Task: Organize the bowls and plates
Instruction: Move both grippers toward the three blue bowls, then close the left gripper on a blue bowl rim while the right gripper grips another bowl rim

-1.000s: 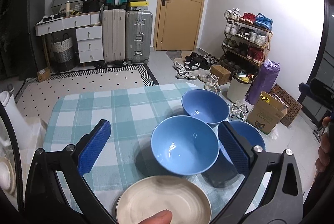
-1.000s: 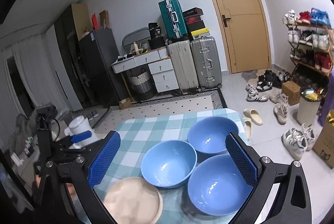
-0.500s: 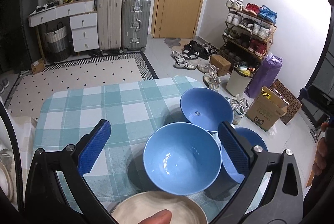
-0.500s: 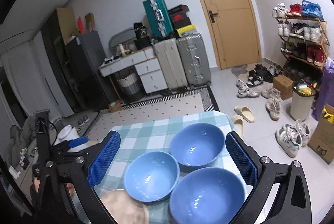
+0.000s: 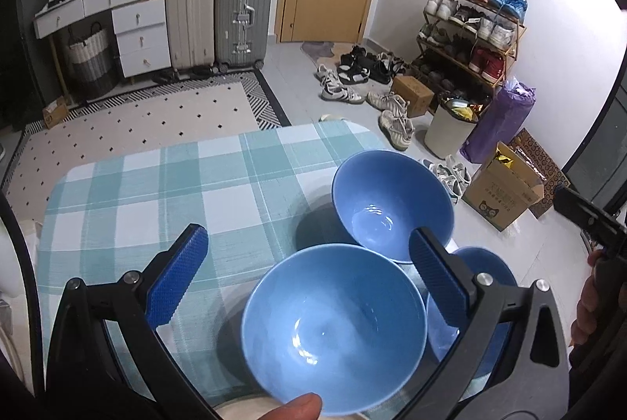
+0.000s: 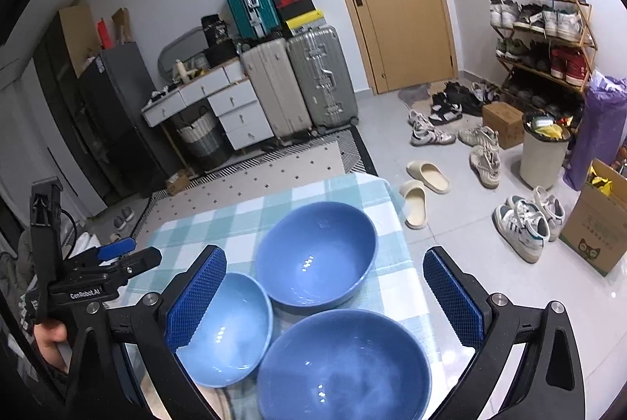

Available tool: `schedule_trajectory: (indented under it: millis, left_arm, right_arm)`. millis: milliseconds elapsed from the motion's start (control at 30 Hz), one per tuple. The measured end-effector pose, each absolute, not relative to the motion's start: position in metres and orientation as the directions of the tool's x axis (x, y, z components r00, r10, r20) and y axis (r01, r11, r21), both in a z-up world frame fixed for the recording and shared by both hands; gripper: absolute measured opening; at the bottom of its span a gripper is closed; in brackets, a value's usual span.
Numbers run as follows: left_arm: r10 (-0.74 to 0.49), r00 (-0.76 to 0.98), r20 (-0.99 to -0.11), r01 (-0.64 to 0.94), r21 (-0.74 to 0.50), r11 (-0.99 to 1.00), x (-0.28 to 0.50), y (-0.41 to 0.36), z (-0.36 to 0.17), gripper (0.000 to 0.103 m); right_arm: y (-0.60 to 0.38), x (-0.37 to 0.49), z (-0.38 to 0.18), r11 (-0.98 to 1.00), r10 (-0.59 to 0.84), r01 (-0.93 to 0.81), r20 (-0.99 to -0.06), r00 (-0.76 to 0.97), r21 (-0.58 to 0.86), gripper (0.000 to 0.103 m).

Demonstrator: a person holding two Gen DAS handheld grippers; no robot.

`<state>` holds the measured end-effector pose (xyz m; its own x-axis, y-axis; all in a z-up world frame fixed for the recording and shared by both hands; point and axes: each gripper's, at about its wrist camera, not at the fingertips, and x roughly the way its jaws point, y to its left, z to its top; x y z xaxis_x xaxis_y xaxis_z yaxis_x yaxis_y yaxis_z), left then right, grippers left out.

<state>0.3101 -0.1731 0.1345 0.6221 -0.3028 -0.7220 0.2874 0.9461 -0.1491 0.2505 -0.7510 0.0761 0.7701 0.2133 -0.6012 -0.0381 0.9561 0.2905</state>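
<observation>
Blue bowls, three of them, sit side by side and unstacked on the checked desk, a cream plate's rim barely showing, while left tongs and right tongs hover spread and empty, so sorting looks barely begun.

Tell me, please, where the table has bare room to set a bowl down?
The checked cloth is bare across its left and far part, from the left edge to the far bowl. The near right corner is crowded: three blue bowls sit close together there, with a plate at the near edge.
</observation>
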Motion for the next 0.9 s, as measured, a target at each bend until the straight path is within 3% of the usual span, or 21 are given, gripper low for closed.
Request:
schedule_trajectory:
  millis: [400, 633, 900]
  left_arm:
    - [-0.285, 0.562, -0.777, 0.261, -0.16, 0.952, 0.365, -0.197, 0.075, 0.102]
    - [-0.317, 0.518, -0.794, 0.277, -0.195, 0.941, 0.39, -0.21, 0.042, 0.093]
    - [-0.314, 0.489, -0.814, 0.289, -0.189, 0.939, 0.403, -0.224, 0.022, 0.08]
  right_arm:
    - [-0.756, 0.3, 0.015, 0.954, 0.221, -0.006, -0.688, 0.691, 0.301, 0.102]
    - [-0.756, 0.317, -0.013, 0.943, 0.256, -0.005, -0.715, 0.651, 0.334, 0.101]
    - [-0.755, 0.333, -0.04, 0.937, 0.281, -0.003, -0.747, 0.602, 0.35, 0.083]
